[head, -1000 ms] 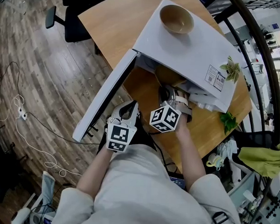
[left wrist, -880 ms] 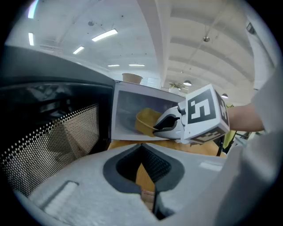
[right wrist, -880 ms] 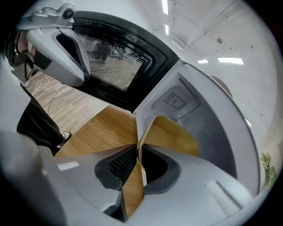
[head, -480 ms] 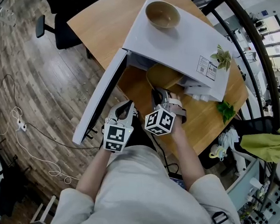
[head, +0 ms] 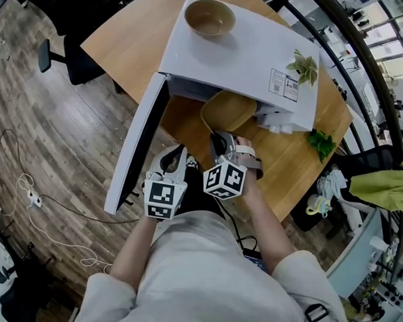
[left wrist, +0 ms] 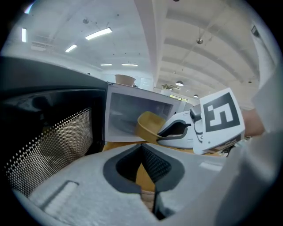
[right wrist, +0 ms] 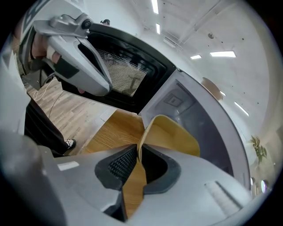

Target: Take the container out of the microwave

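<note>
**Workroom with wood floor, table and lit ceiling**

Seen from above, a dark wood-plank floor (head: 60, 156) fills the left side of the view. A light wooden table (head: 124, 37) with rounded corners stands in the middle. A black office chair (head: 72, 66) sits by its far left edge. White cables (head: 34, 202) trail across the floor at lower left. A black curved rail (head: 368, 71) sweeps down the right side, and bright windows (head: 391, 13) show at the top right. A green cloth (head: 389, 187) hangs at the right edge. Seen from lower down, a white beamed ceiling (left wrist: 203, 53) carries long strip lights (left wrist: 98, 33), which are lit.
</note>
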`<state>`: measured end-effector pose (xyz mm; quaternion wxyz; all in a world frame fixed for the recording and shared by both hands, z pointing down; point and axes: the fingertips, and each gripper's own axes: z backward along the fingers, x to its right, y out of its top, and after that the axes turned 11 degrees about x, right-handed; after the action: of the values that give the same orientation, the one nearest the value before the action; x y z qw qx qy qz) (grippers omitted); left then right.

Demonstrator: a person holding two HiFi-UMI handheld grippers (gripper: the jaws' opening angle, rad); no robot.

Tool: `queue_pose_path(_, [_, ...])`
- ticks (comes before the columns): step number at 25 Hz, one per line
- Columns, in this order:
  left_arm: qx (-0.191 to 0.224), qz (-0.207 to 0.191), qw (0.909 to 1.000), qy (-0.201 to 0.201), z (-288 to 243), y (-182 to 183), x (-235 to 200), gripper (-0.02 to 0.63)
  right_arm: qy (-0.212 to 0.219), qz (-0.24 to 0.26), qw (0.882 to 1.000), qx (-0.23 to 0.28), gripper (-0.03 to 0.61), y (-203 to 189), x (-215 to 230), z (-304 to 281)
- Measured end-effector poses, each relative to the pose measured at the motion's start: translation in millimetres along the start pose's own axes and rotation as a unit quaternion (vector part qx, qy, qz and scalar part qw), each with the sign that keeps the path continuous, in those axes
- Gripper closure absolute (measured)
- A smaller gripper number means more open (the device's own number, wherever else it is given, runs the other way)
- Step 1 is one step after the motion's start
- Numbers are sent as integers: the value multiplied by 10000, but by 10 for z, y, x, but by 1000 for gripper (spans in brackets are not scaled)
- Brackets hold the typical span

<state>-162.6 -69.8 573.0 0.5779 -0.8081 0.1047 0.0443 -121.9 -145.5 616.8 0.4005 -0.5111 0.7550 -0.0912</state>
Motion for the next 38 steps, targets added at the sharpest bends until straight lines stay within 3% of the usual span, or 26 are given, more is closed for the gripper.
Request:
queue_pose_path(18, [31, -260, 9979, -590, 105, 10, 190, 611, -479, -503, 9976, -42, 531, -1, -249, 357])
queue_pose_path(25, [60, -387, 9957, -836, 194, 35, 229, 611, -764, -981, 9920, 219, 532, 126, -296, 522])
queue_pose_path(32, [140, -418, 9939, -1009, 231, 109, 215, 611, -1103, -2116, 9692, 610, 537, 278, -305, 682])
queue_pose_path(38, [210, -491, 9907, -1255, 245, 150, 269, 611, -1458, -2665, 9502, 701, 538, 330, -324, 798])
